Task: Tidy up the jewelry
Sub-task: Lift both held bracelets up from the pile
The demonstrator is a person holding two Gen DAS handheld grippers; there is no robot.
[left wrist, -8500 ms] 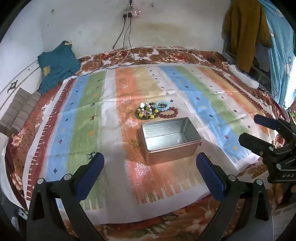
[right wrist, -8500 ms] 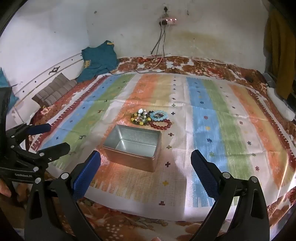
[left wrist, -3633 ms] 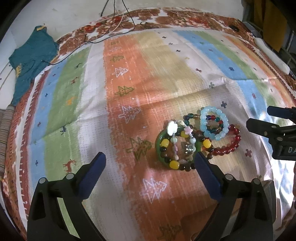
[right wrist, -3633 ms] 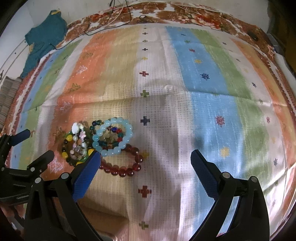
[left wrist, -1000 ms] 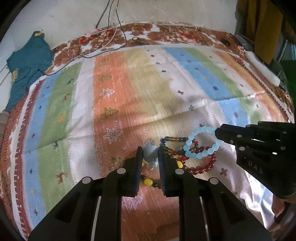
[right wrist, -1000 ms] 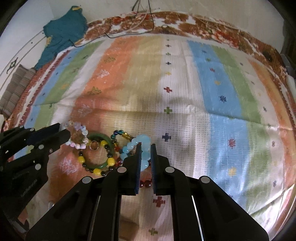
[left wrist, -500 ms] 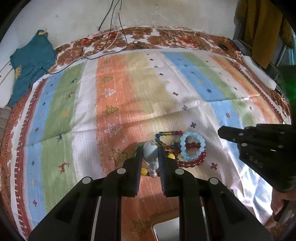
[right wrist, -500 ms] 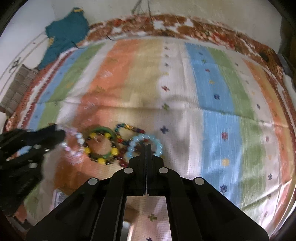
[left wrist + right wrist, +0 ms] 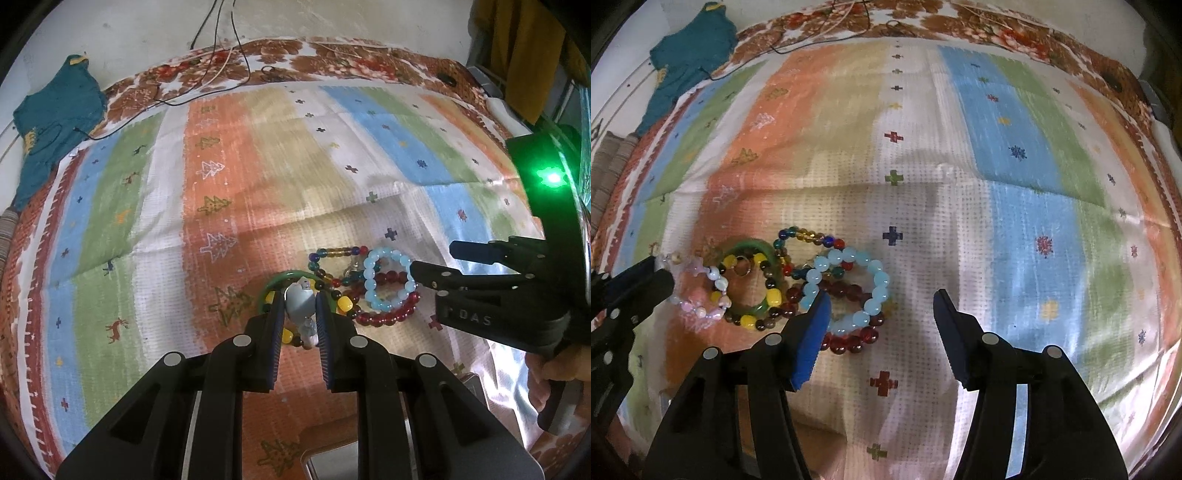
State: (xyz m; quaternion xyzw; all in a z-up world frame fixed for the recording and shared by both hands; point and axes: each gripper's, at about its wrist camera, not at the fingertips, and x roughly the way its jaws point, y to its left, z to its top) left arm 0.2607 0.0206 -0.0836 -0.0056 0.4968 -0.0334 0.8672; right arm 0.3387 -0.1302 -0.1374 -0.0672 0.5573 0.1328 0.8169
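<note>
On the far left of the bed lies one dark teal cloth (image 9: 55, 125), and beside it a pile of folded brown cloth (image 9: 607, 173). One big striped blanket (image 9: 229, 177) with little trees and crosses covers the bed. One black cable (image 9: 207, 74) runs across its top edge.

The left gripper (image 9: 300, 310) points steeply down at the blanket. Its two blue pads are squeezed tight on one pale bracelet of pink and white beads (image 9: 698, 291). In the right wrist view this bracelet hangs from the left gripper's tip, at the left edge of the jewelry.

There are five more pieces, all lying on the blanket in one small heap that touches. From left to right:
- one smooth green bangle (image 9: 753, 251)
- one bracelet of yellow and dark beads (image 9: 768, 295), lying on the bangle
- one string of many-coloured glass beads (image 9: 805, 234)
- one bracelet of dark red round beads (image 9: 849, 339)
- one bracelet of light blue round beads (image 9: 849, 288), lying on the red one

The right gripper (image 9: 881, 306) also points steeply down, above the blue and red bracelets. Its jaws have just been opening and now stand spread apart, with nothing pinched; the blue bracelet lies loose below, partly behind its left pad. A hand (image 9: 554, 373) holds its handle.

One corner of a shiny metal tin (image 9: 328, 461) peeks in at the bottom.
</note>
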